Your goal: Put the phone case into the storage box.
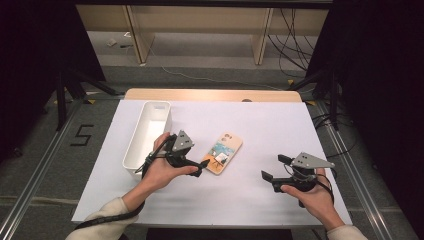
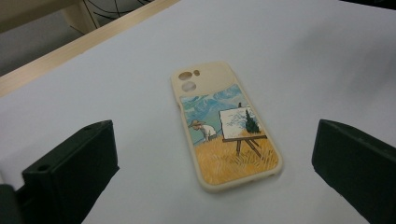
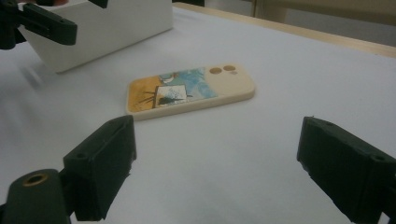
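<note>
Phone case lies flat on the white table, printed side up, roughly center frame in the high view, long axis running diagonally from lower left to upper right, camera cutouts at the upper-right end. Left gripper sits at the case's lower-left end, jaws apart, tips just beside that corner; can't tell from the high view if they touch it. Left gripper view: the case sits centered between both jaws, clear gap either side, nothing clamped. Right gripper is at lower right of the high view, well apart from the case, jaws wide apart, holding nothing. Right gripper view: the case is mid-frame beyond the jaws. White bin stands left of the case, near the left hand.
</note>
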`<state>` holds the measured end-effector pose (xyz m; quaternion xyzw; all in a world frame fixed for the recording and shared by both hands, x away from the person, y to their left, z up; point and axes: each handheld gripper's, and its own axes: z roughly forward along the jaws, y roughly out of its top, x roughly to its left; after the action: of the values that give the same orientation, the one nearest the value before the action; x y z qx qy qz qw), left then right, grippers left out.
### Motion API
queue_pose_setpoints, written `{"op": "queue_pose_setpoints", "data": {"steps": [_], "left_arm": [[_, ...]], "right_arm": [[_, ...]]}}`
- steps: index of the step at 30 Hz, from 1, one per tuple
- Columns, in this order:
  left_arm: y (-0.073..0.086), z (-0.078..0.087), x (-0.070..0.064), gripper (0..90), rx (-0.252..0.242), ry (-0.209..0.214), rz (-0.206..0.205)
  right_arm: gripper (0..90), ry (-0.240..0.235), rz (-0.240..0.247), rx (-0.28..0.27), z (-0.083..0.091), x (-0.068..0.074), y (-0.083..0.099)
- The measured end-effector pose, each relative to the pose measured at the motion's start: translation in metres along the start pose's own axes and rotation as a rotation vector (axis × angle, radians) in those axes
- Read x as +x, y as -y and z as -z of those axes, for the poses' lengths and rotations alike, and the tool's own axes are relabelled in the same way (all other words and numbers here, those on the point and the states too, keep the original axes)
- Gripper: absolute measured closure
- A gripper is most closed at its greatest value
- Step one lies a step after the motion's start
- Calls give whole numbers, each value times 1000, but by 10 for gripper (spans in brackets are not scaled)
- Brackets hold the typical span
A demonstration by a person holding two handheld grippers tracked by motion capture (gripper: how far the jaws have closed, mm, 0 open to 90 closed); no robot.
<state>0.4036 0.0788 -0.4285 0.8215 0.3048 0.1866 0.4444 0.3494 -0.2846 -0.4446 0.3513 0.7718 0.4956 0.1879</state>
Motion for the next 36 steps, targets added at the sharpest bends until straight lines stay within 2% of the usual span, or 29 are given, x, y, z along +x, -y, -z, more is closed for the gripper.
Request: {"op": "queue_pose_setpoints", "data": {"steps": [3, 6, 13, 14, 15, 18, 19, 26, 36], "left_arm": [[-3, -8, -1, 0, 11, 3, -2], [-10, -23, -1, 0, 28, 0, -1], [-22, -49, 0, 0, 35, -9, 22], [-22, -49, 0, 0, 35, -9, 22], [-25, -57, 0, 0, 40, -10, 28], [-28, -64, -1, 0, 48, -15, 34], [-31, -72, -2, 0, 54, -16, 37], [-41, -98, -3, 0, 75, -34, 52], [-46, -132, 1, 0, 143, -64, 71]], "right_arm": [[125, 0, 0, 2, 0, 1, 0], [124, -1, 2, 4, 0, 1, 0], [123, -1, 1, 4, -1, 1, 0], [123, -1, 1, 4, -1, 1, 0], [123, 1, 1, 4, -1, 1, 0], [122, 3, -2, 8, 0, 1, 0], [122, 4, -2, 8, 0, 1, 0], [122, 3, 0, 7, 0, 1, 0], [122, 2, 0, 9, 0, 0, 0]]}}
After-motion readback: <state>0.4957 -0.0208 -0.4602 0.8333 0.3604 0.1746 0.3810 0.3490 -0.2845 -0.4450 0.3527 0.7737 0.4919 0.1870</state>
